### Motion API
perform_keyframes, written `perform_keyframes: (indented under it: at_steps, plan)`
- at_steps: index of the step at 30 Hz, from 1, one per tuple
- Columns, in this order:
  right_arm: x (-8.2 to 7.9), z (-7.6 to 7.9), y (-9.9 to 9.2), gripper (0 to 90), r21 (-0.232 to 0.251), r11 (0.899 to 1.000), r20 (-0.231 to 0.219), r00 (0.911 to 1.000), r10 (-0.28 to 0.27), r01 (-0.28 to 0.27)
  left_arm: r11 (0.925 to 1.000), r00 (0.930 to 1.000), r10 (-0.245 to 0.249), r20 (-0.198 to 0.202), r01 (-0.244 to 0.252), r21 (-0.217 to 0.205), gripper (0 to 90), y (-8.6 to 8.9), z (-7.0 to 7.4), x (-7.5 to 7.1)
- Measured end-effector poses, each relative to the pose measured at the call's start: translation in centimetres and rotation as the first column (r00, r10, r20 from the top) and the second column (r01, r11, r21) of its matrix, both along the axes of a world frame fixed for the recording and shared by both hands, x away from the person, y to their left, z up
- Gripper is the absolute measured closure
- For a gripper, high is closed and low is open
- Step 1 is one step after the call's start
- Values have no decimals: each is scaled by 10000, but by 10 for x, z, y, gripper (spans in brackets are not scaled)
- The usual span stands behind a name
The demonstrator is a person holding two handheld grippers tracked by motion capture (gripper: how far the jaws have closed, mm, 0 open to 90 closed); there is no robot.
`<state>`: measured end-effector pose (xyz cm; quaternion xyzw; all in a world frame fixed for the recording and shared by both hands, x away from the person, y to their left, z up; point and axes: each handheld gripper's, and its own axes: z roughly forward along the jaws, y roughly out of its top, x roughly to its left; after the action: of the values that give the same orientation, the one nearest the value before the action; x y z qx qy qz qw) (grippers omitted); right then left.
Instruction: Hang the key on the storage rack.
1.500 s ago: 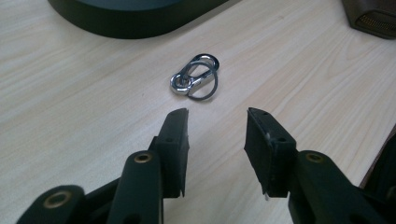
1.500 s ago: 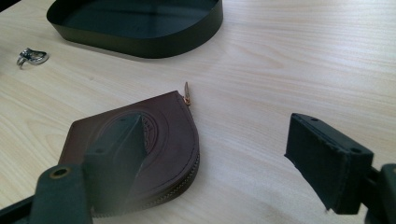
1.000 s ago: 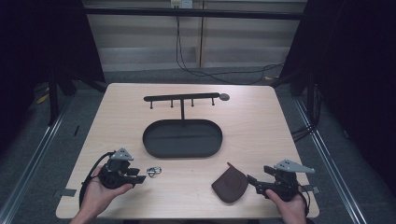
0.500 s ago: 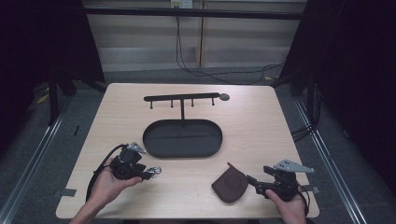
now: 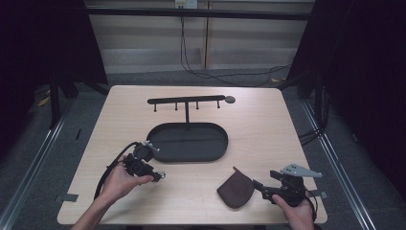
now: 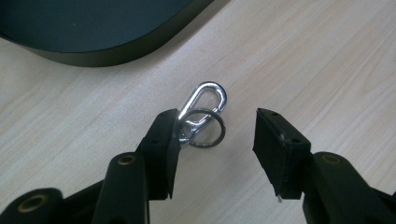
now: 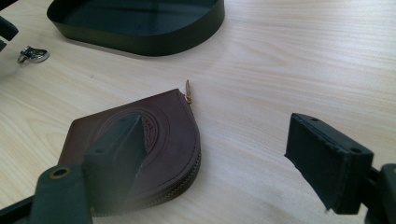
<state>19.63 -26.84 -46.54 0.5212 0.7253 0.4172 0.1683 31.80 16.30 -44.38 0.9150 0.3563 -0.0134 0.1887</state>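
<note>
At a pale wooden table [image 5: 268, 129], I held a pair of tongs in each hand. My left tongs [image 6: 215, 135] had just been opening and stood spread around a small silver clip [image 6: 204, 105] with a key ring [image 6: 207, 128] looped through it; the clip lay flat on the wood, one pad touching its lower end while the other pad stood clear of it, so nothing was pinched. From the high view, those left tongs [image 5: 158, 176] sat in my left hand [image 5: 119, 182] just below the near-left rim of the dark oval tray [image 5: 158, 143], with the clip [image 5: 162, 175] at their tips, close beside the tray but outside it. My right tongs [image 7: 219, 154] were also spread wide, gripping nothing; one pad hung over a brown leather coin pouch [image 7: 168, 140], whose zip pull [image 7: 187, 91] pointed toward the tray [image 7: 187, 39], while the other pad hung over bare wood. In the high view the pouch [image 5: 235, 190] lay near the front edge, just to the left of the right tongs [image 5: 256, 184] in my right hand [image 5: 297, 213]. Behind the tray stood a black rack [image 5: 186, 101] with short pegs.
</note>
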Motion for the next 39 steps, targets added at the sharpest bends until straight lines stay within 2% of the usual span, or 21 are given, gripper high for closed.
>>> perform_keyframes:
  at_steps: [5, 8, 10, 22, 26, 28, 34, 39]
  plan:
    - [0, 0, 0, 195, -21, 10000, -23, 10000, -6, 6, 9996, 9993, 63, -356, -53, 293, 483, -4, -6, 6]
    - [0, 0, 0, 195, -10, 10000, -36, 10000, 3, -3, 9987, 9991, 119, -402, -98, 505, 483, -5, -10, 9]
    - [0, 0, 0, 195, -14, 10000, -43, 10000, 10, -10, 9987, 9987, 106, -497, -81, 504, 486, -6, -11, 10]
    - [0, 0, 0, 195, 2, 10000, -39, 10000, 8, -8, 9954, 9985, 143, -524, -93, 949, 469, -13, -21, 14]
    - [0, 0, 0, 194, 7, 10000, -53, 10000, 3, -3, 9933, 9989, 74, -459, -20, 1157, 516, -13, -22, 13]
    - [0, 0, 0, 195, 5, 10000, -56, 10000, 3, -3, 9943, 9987, 41, -504, 13, 1064, 557, -12, -22, 13]
    - [0, 0, 0, 195, 10, 10000, -64, 10000, -4, 4, 9970, 9979, 106, -636, -56, 778, 587, -6, -17, 15]
    - [0, -1, 0, 195, 7, 10000, -69, 10000, -3, 3, 9982, 9978, -26, -662, 66, 603, 705, -2, -12, 14]
